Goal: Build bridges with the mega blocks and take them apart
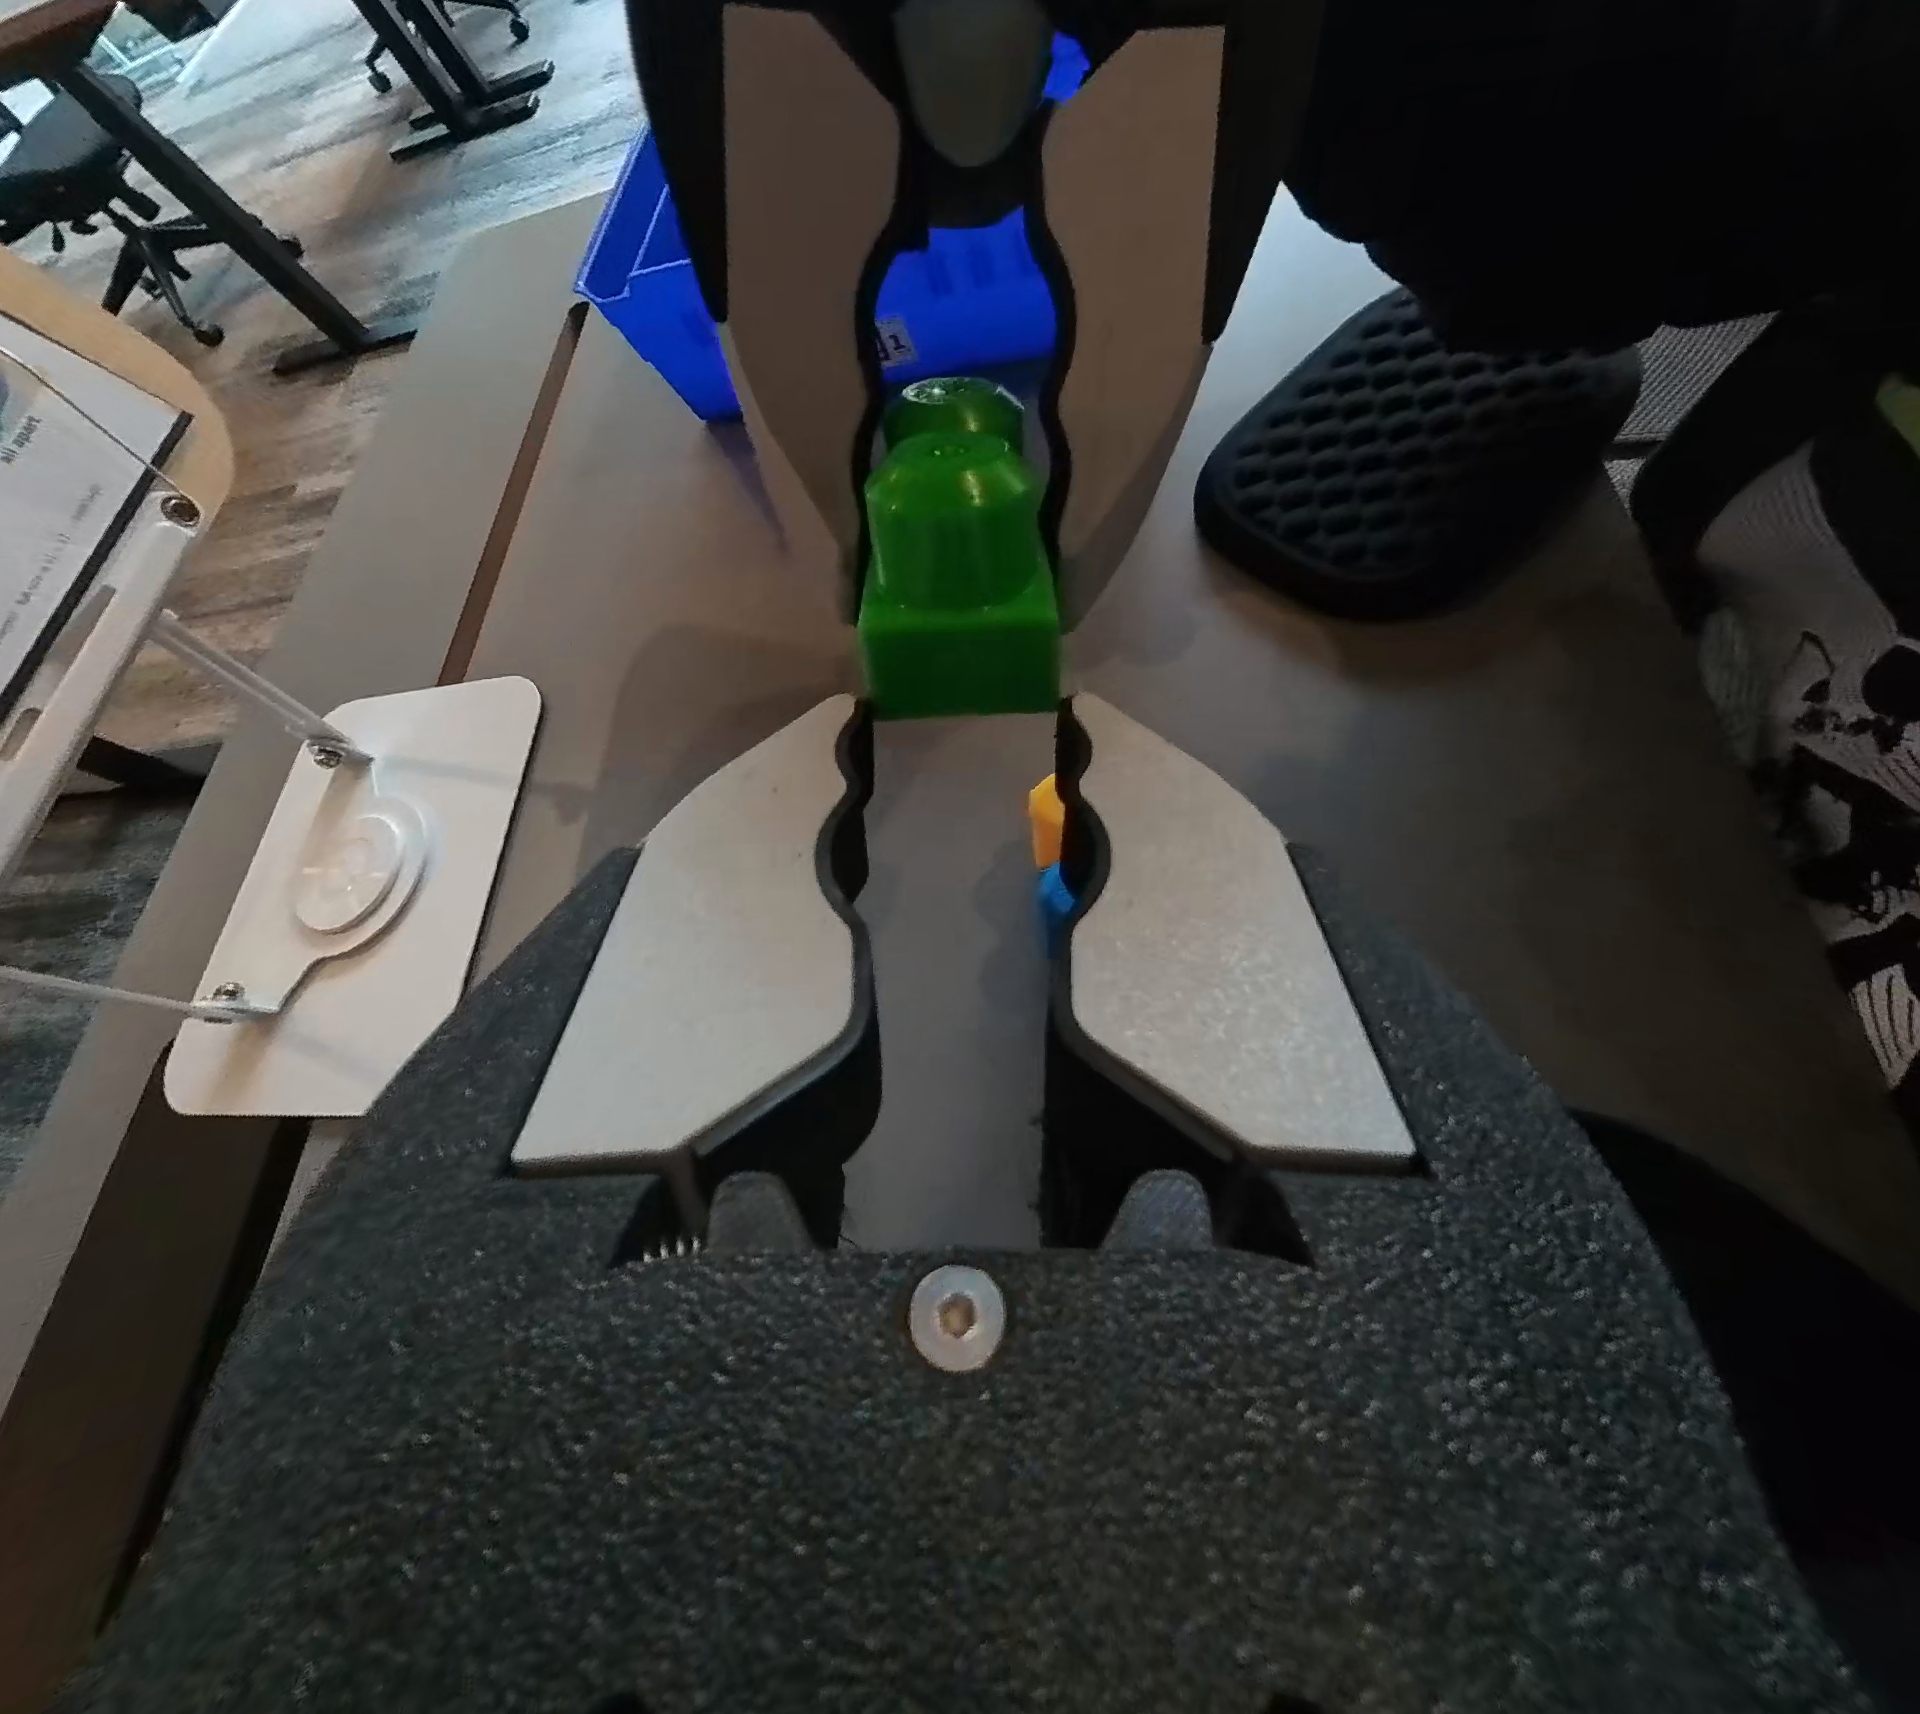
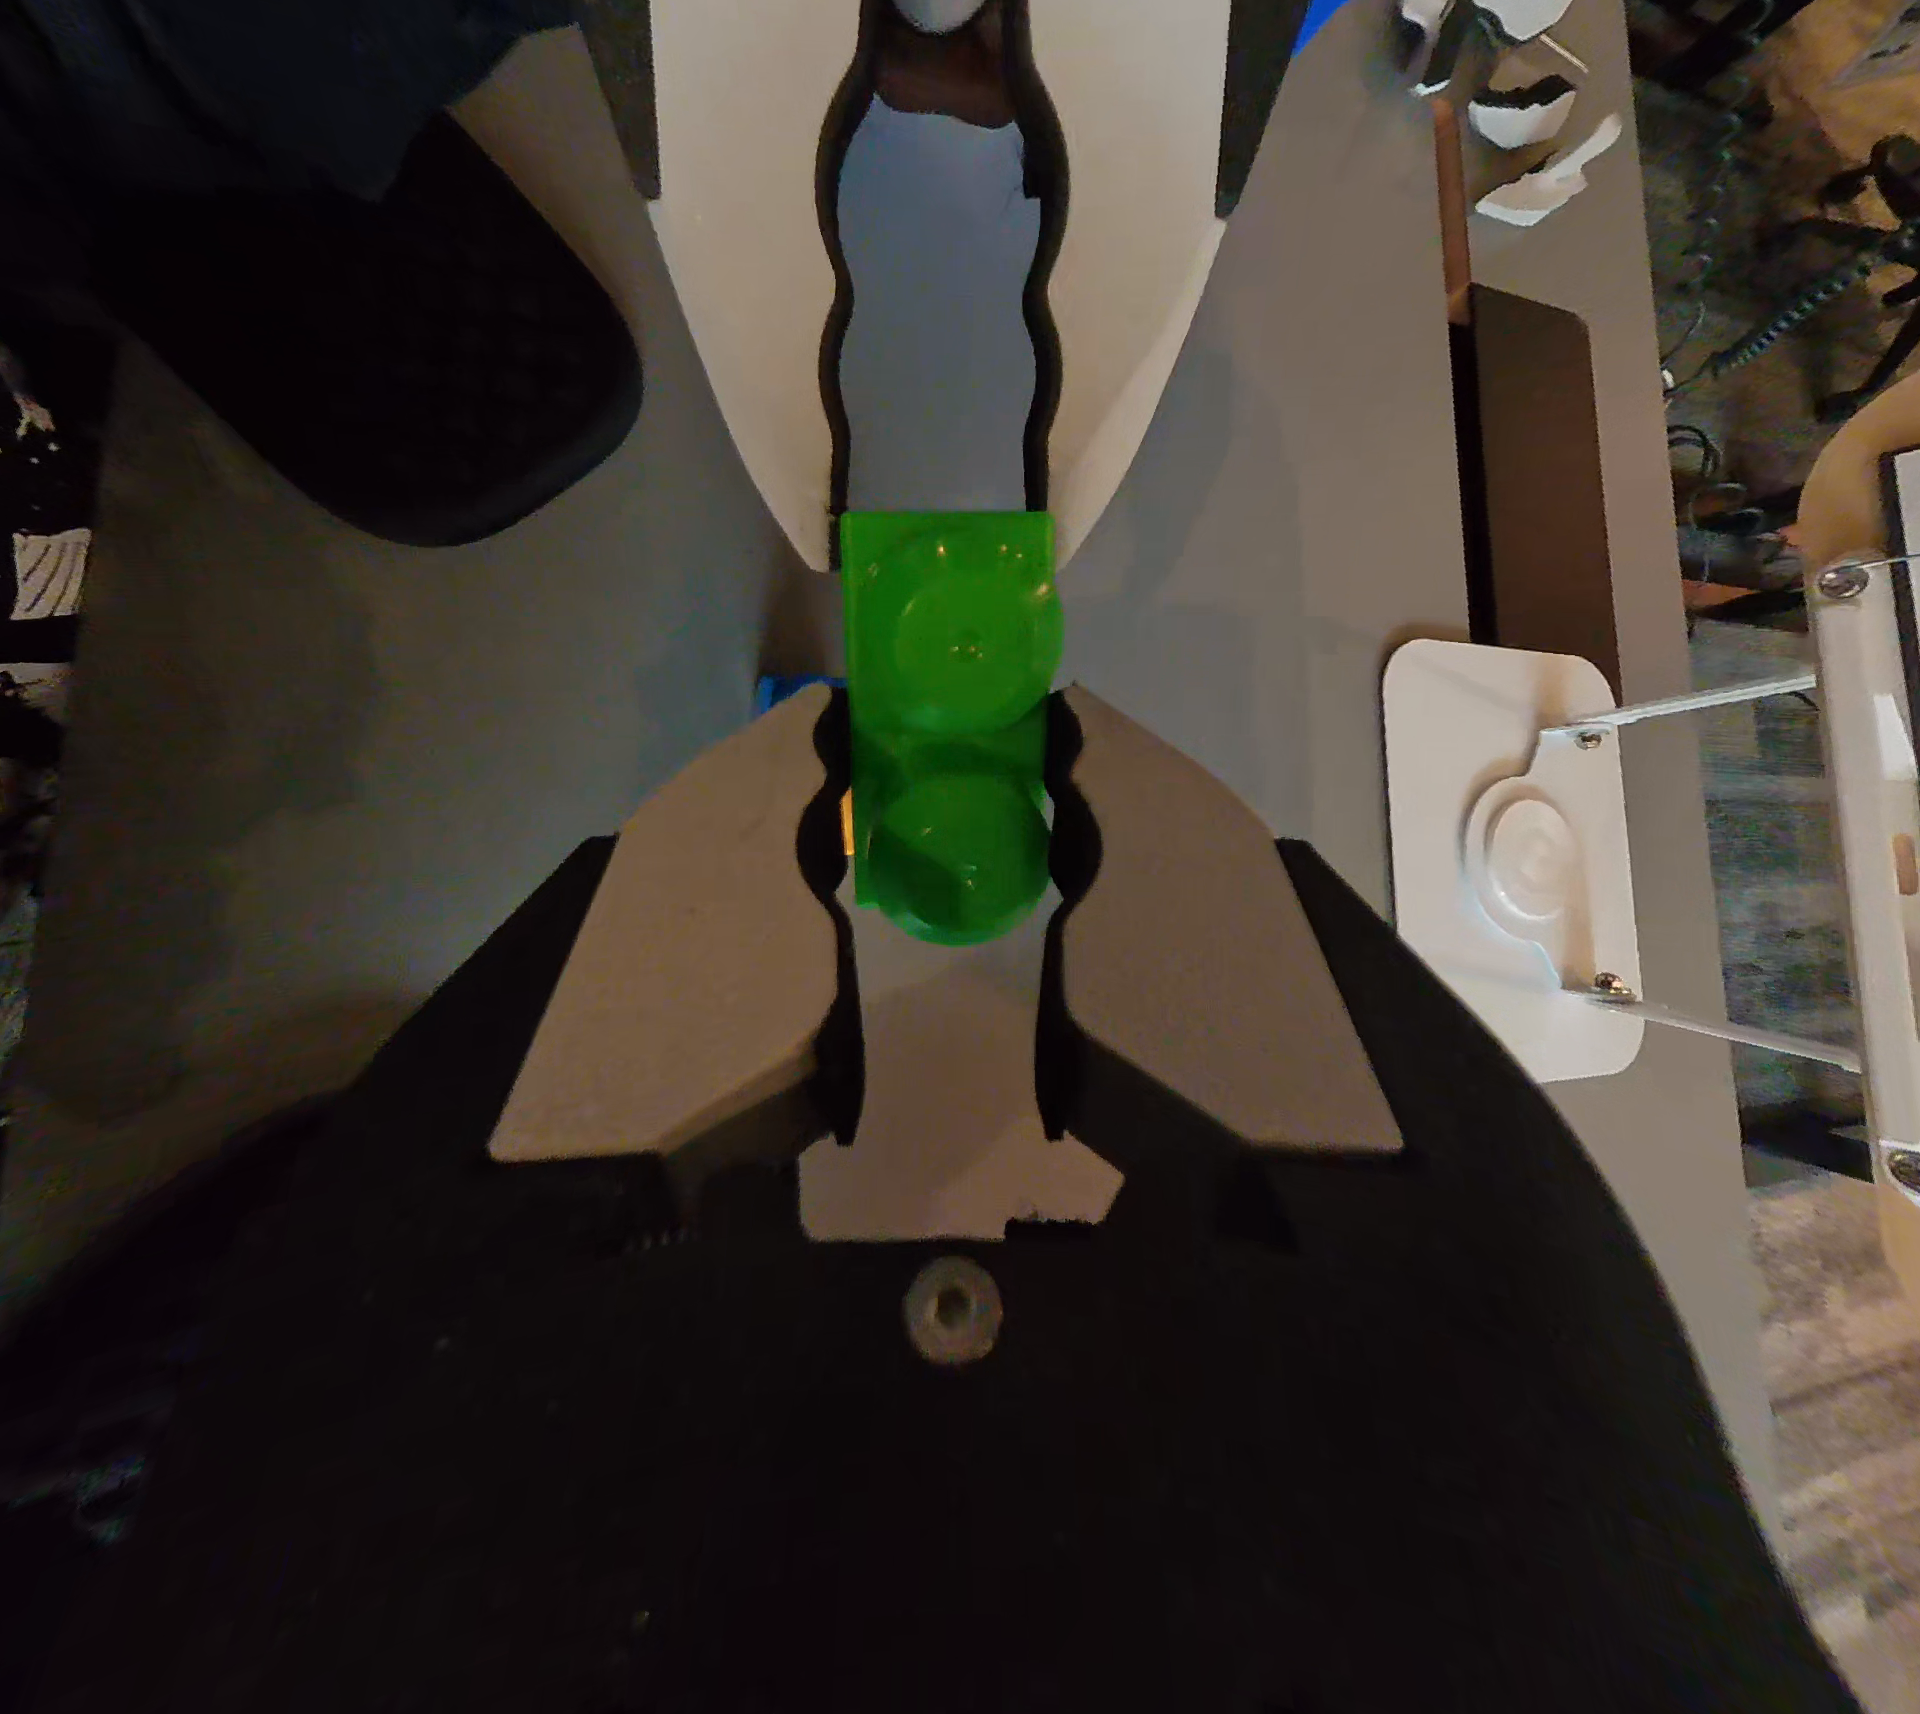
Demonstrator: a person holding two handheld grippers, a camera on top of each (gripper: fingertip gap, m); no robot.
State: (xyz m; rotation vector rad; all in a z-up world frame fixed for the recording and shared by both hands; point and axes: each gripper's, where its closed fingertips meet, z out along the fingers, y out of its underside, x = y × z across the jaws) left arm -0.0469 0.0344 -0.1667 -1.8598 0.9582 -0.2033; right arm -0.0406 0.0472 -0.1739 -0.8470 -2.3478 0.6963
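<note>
blue bin (image 1: 665, 293) mostly hidden; orange block (image 1: 1045, 817) barely visible

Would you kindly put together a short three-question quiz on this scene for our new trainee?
1. True or false: the green block shows two round studs.
2. In the left wrist view, what stands on the table beyond the block? A) a blue bin B) a red cup C) a yellow bowl
3. Fill in: the block sits between the fingers of ____ grippers, the left gripper at one end and the right gripper at the other.

Key: 1 true; 2 A; 3 both.
</note>
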